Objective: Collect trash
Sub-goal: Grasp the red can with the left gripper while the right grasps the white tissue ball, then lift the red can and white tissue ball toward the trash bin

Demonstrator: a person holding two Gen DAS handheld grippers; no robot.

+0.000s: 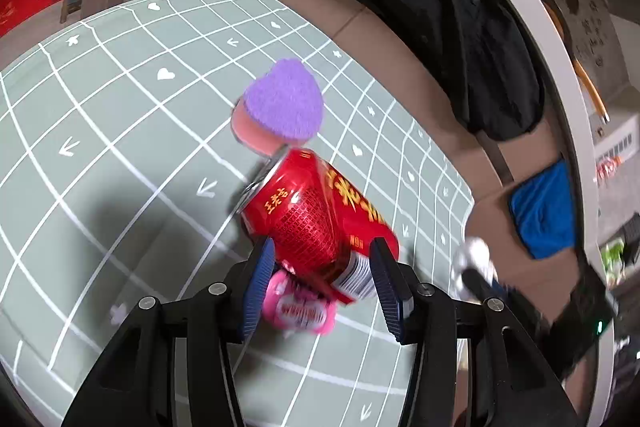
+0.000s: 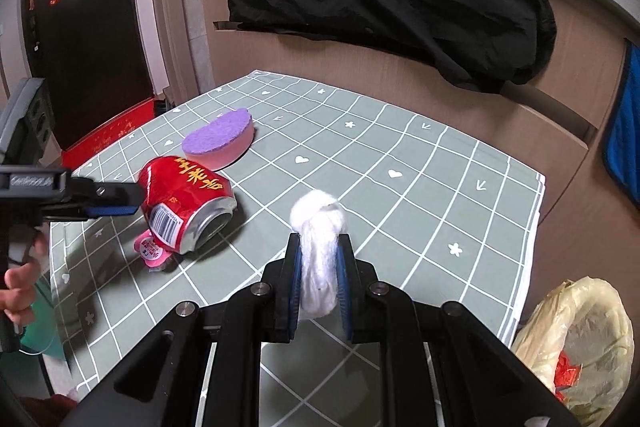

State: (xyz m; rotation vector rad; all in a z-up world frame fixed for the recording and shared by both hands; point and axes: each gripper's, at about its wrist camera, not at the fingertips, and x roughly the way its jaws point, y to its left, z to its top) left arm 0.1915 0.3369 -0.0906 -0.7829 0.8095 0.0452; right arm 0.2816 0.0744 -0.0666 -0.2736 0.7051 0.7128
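Observation:
A dented red drink can [image 1: 316, 211] lies tilted between the blue pads of my left gripper [image 1: 322, 251], which is shut on it. The right wrist view shows the same can [image 2: 184, 195] with the left gripper [image 2: 132, 201] gripping it from the left, just above the tablecloth. Under the can lies a pink wrapper [image 1: 300, 311] [image 2: 150, 249]. My right gripper [image 2: 320, 239] is shut on a white fluffy wad [image 2: 318, 223] and holds it over the table. The wad [image 1: 476, 255] also shows, blurred, at the right of the left wrist view.
A purple-topped pink sponge [image 2: 220, 141] [image 1: 284, 107] rests on the green grid tablecloth [image 2: 400, 155] behind the can. A yellowish plastic bag [image 2: 580, 339] with red scraps sits beyond the table's right edge. A black jacket [image 2: 400, 7] and a blue cloth [image 2: 624, 131] lie behind.

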